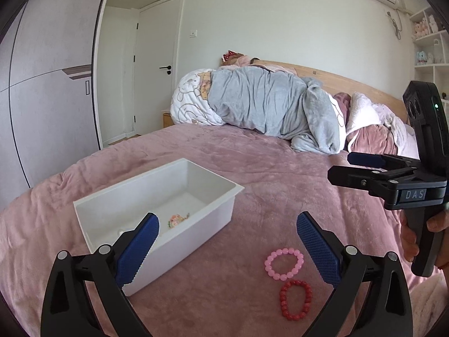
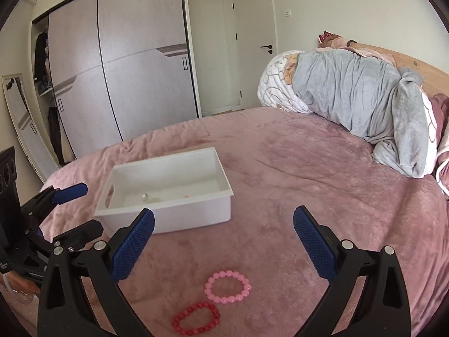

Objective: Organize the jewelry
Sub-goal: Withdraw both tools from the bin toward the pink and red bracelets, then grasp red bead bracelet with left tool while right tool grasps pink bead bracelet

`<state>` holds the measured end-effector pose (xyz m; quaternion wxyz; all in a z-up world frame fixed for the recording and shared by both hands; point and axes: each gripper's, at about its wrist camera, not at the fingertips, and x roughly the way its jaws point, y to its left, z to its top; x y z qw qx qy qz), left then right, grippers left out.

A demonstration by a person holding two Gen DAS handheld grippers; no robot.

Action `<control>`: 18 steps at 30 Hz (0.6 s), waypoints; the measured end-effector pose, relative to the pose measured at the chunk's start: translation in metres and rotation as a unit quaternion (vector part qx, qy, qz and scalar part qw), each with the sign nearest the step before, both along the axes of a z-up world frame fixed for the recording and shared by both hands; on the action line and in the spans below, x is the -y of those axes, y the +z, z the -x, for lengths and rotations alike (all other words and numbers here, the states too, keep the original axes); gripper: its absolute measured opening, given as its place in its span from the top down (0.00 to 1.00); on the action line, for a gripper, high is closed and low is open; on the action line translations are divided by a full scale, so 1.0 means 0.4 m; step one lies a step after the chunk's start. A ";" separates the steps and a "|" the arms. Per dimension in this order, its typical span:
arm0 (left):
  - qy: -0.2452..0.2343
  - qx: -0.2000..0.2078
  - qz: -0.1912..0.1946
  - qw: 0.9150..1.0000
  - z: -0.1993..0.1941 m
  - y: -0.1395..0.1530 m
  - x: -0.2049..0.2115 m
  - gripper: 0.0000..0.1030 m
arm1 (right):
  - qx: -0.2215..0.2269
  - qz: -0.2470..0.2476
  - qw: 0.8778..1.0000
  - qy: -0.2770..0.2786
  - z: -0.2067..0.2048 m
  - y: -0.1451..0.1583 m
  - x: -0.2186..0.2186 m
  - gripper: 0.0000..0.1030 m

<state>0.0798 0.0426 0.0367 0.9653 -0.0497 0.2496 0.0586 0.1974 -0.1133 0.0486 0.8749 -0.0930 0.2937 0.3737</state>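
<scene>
**Both hand-held grippers standing wide over the bed, bracelets lying loose**

Broadly, a bed [image 2: 280, 168] covered in a pink plush blanket is filling both views, and everything the task concerns is resting on it. Toward its headboard a grey quilt [image 1: 266, 101] is lying bunched over white patterned bedding. Behind the bed a wardrobe [image 2: 126, 70] with pale sliding doors is standing beside a white door [image 2: 252, 42].

On the blanket a white plastic bin [image 2: 174, 216] is sitting open-topped. Inside it, on the floor of the bin, a small floral-coloured piece [image 1: 177, 220] is lying, and the right wrist view is showing another small pale item [image 2: 147, 198] near the bin's handle end; what either one is cannot be told.

Nearer the cameras, outside the bin and well apart from it, two bead bracelets are lying flat on the blanket. The pink bracelet [image 1: 284, 264] is lying closer to the bin, and the red bracelet [image 1: 296, 300] is lying just beside it, the two rings near or barely touching.

The left hand-held gripper [image 1: 227, 248] is hanging above the blanket with its blue pads spread fully apart and nothing between them; its left pad is overlapping the bin's near corner in the view. The right hand-held gripper [image 2: 224, 245] is likewise standing spread wide with nothing gripped, the bracelets showing below the gap between its pads. In the left wrist view, a hand [image 1: 409, 241] is wrapping the right tool's grey handle.
</scene>
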 end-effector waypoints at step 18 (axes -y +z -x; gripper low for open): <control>-0.061 -0.076 0.026 0.995 -0.046 -0.196 0.070 0.04 | -0.045 0.088 0.995 -0.034 -0.026 -0.206 -0.002 0.05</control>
